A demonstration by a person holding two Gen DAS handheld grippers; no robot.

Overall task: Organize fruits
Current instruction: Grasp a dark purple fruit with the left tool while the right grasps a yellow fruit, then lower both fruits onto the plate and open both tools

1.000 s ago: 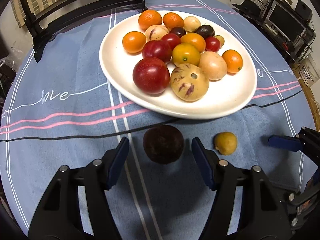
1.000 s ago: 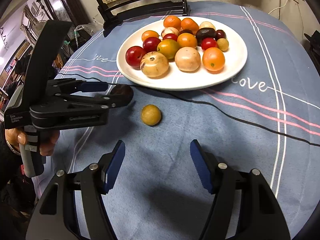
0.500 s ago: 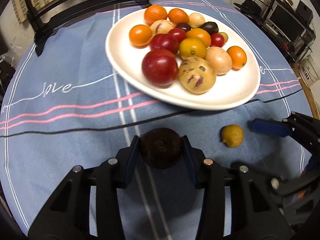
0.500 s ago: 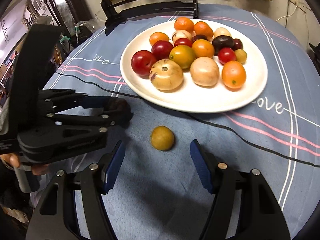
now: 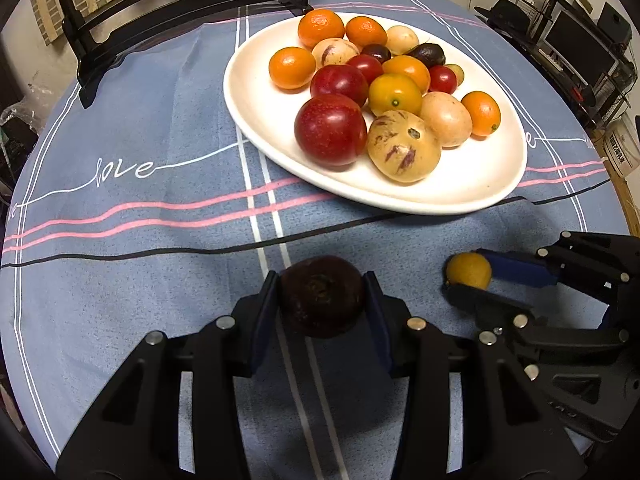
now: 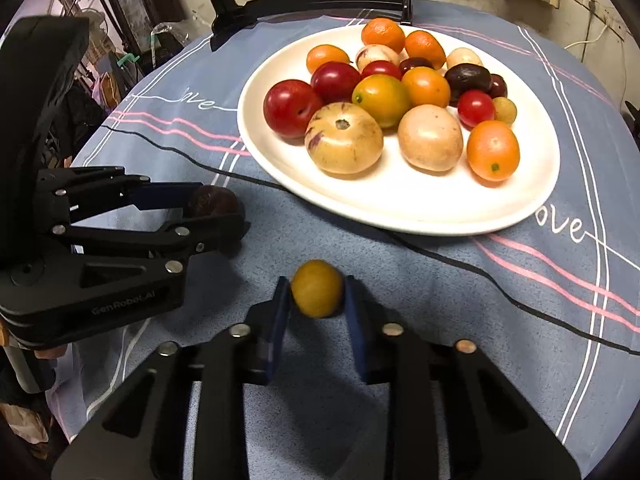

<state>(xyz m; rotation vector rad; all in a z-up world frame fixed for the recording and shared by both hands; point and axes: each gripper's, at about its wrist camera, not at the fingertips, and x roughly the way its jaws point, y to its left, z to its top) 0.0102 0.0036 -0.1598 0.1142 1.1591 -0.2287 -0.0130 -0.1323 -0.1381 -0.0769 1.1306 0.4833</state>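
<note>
- Two loose fruits sit on the table in front of the plate: a dark purple-brown fruit (image 5: 321,295) and a small yellow fruit (image 6: 317,289), a little way apart. Everything else is already piled on the white plate (image 5: 256,92).
- The left tongs (image 5: 321,300) are clamped on the dark fruit, pads on both its sides, roughly at its widest part. Looks like a solid hold to me.
- The right tongs (image 6: 316,296) have just closed on the small yellow fruit, pads touching each flank. It's near the tips of the fingers, so I'd say that one is more likely to pop out.
- Both fruits seem to be resting on the blue tablecloth (image 5: 120,240), so the step in hand is the lift.
- How I'd do it: lift straight up first, no dragging, since the cloth could bunch and roll the fruit.
- Clear the plate rim before moving across, it's raised and close by.
- Aim for the bare front part of the plate, near the big red plum (image 5: 330,129) and the speckled pale fruit (image 5: 404,146). Dropping onto the pile could start things rolling.
- Set down low, then let go gently. Round fruit on a smooth plate wanders.
- Keep the two tongs from crossing, they're already close together.
</note>
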